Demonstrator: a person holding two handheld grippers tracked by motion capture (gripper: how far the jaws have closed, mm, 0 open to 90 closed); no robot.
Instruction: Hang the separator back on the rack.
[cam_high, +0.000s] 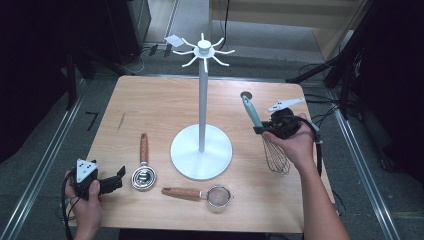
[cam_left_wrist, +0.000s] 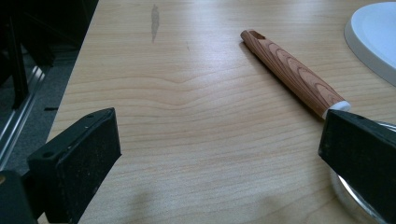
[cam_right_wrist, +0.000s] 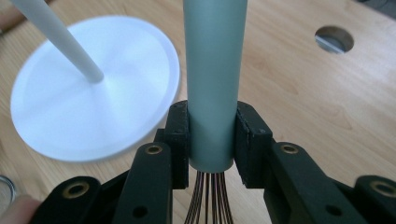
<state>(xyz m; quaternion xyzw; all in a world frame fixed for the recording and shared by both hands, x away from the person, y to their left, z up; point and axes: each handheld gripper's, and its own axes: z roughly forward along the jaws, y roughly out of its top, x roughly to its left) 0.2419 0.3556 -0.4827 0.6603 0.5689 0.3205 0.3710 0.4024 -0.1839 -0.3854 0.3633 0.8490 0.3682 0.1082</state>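
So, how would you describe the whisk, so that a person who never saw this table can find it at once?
Start at the white stand in the middle of the table and look to its right. There the right tongs grip the whisk by its handle, with the wire loops hanging down. Its handle is teal; the other two utensils lie flat and have wooden handles.

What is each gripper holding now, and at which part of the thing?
The right gripper holds the whisk by its grey-green handle, just above the wires. The left gripper holds nothing.
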